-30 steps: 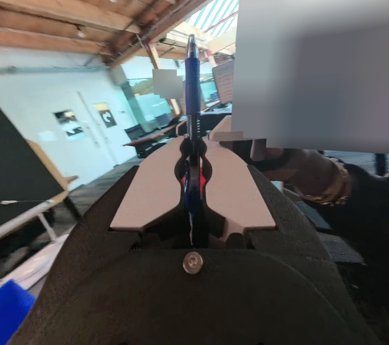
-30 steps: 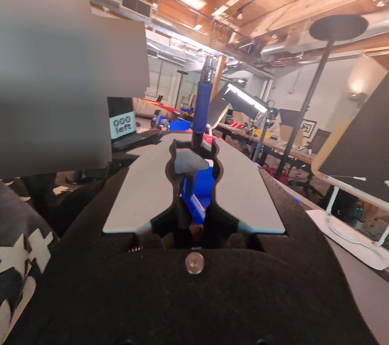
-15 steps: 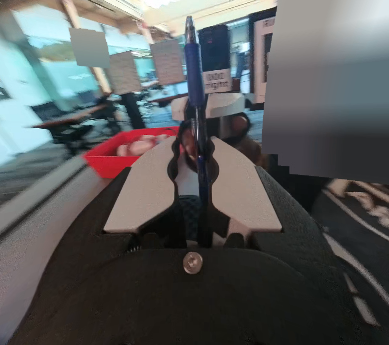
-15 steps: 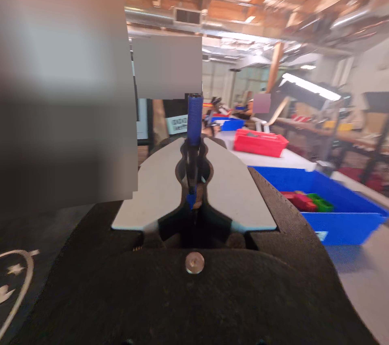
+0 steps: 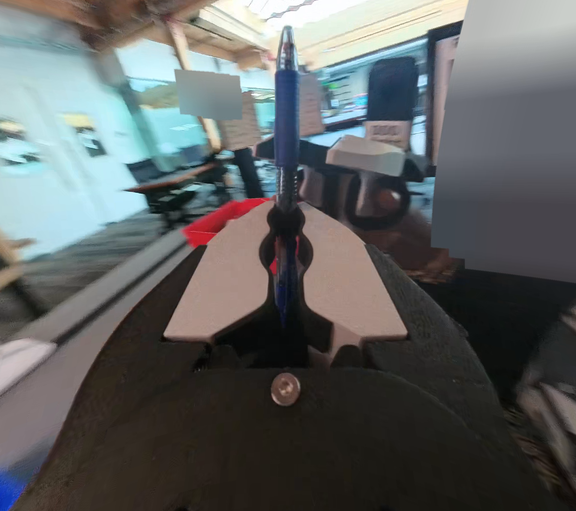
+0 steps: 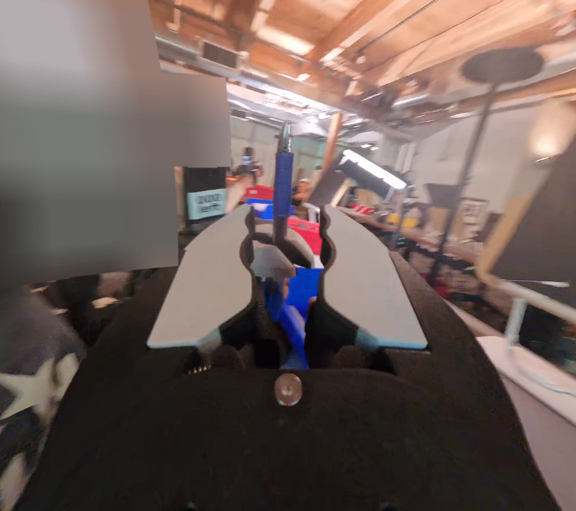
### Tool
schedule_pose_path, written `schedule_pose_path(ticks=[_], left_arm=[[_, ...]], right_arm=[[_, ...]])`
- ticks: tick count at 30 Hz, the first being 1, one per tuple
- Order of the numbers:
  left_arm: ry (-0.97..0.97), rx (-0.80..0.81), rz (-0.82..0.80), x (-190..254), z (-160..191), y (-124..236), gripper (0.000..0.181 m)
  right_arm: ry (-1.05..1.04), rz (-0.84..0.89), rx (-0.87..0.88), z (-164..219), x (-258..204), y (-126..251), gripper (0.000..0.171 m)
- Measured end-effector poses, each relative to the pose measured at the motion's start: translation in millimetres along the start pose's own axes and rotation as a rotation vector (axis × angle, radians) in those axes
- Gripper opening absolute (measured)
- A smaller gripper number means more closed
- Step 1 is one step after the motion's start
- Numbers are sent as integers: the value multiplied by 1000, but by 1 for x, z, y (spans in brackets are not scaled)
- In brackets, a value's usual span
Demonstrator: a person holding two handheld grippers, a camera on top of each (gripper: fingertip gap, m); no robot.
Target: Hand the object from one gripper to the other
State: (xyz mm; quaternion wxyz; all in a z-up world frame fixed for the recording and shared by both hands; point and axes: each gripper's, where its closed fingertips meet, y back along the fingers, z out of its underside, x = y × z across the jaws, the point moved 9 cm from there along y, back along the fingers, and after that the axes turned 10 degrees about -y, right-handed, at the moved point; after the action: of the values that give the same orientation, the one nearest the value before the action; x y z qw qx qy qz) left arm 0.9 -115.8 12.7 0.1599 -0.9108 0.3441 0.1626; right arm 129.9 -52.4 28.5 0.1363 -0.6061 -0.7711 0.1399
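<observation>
A blue pen with a silver tip (image 5: 286, 121) stands upright in my left gripper (image 5: 285, 209), which is shut on its lower barrel. In the left wrist view my right gripper (image 5: 364, 159) sits behind and to the right of the pen, apart from it. In the right wrist view my right gripper (image 6: 286, 209) is open, its grey fingers (image 6: 212, 271) spread wide. The pen (image 6: 283, 184) rises between them without touching either one. The left gripper's grey finger (image 6: 274, 259) shows below it. The pen's lower end is hidden.
A red bin (image 5: 218, 224) stands on the grey table (image 5: 93, 309) behind my left gripper. A blue bin (image 6: 299, 287) and a red bin (image 6: 305, 224) lie beyond my right gripper. A black lamp stand (image 6: 467, 184) and a white base (image 6: 530, 371) are at the right.
Half a second ago my right gripper was closed around the pen and my left fingers stood slightly apart. Now the left is shut on the pen, and the right has opened and drawn away.
</observation>
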Motion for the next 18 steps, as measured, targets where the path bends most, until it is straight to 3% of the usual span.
schedule_pose_path(ticks=[3,6,8,13,18], left_arm=[[-123,-20,-145,1,-3,1,9],[-215,-54,-219,5,-3,-1,9],[-250,-69,-241,8,-2,-4,9],[-328,-97,-248,16,3,-11,9],[-200,-21,-13,19,0,-9,24]], right_arm=[[169,109,43,-2,-5,-2,57],[260,140,-21,3,-11,-7,69],[281,150,8,4,-15,-9,60],[287,178,129,2,-18,-7,13],[221,9,75,-5,-19,-2,12]])
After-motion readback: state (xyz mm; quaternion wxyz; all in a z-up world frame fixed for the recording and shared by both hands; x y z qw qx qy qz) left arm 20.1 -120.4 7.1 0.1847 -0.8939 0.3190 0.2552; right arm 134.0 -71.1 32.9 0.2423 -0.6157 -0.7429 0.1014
